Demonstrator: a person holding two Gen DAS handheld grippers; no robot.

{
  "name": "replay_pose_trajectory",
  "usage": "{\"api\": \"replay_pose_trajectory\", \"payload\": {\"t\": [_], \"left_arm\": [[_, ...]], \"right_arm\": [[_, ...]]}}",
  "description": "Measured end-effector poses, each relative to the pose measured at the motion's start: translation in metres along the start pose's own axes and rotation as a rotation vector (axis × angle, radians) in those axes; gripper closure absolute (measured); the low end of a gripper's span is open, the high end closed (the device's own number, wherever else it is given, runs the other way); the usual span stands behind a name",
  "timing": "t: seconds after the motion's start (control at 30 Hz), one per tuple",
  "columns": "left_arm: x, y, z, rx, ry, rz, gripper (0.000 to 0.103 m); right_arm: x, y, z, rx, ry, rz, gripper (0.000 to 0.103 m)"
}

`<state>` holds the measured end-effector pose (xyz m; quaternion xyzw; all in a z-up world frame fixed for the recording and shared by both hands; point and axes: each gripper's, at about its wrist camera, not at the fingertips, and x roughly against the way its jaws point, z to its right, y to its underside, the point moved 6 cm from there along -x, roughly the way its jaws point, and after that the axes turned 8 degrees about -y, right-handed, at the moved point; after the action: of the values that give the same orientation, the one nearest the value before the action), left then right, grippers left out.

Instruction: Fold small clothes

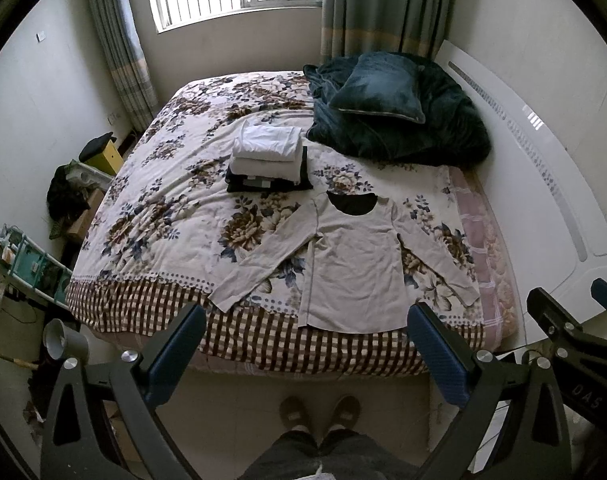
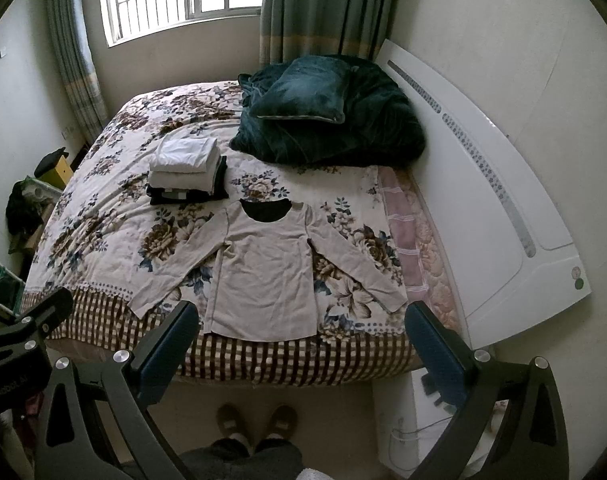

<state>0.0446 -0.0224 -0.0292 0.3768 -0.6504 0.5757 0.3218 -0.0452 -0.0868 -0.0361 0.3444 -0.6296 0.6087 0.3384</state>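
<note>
I am holding both tools back from the bed, my left gripper and right gripper both spread wide and carrying nothing. The beige long-sleeved top is lying flat near the foot edge, sleeves splayed. It looks light, soft and floppy, so I am judging a sleeve cuff or hem corner the best pinch. A stack of folded clothes is sitting behind it on the floral bedspread, beside a dark green pillow.
</note>
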Motion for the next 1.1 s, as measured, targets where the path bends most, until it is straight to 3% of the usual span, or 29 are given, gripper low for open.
{"api": "replay_pose_trajectory", "payload": {"t": [0.8,0.97,1.1], "left_arm": [[-0.002,-0.005,-0.004,0.007,0.027,-0.005,0.0],[-0.03,-0.015,-0.003,-0.002,-0.003,0.046,0.0],[-0.083,-0.025,0.007,-0.034,-0.028,0.051,0.0]], "right_arm": [[0.005,-0.006,-0.005,-0.006,0.002,-0.002,0.0],[-0.016,-0.01,0.001,-0.052,0.019,-0.018,0.0],[-0.064,-0.005,0.026,-0.148,0.074,-0.046,0.0]]}}
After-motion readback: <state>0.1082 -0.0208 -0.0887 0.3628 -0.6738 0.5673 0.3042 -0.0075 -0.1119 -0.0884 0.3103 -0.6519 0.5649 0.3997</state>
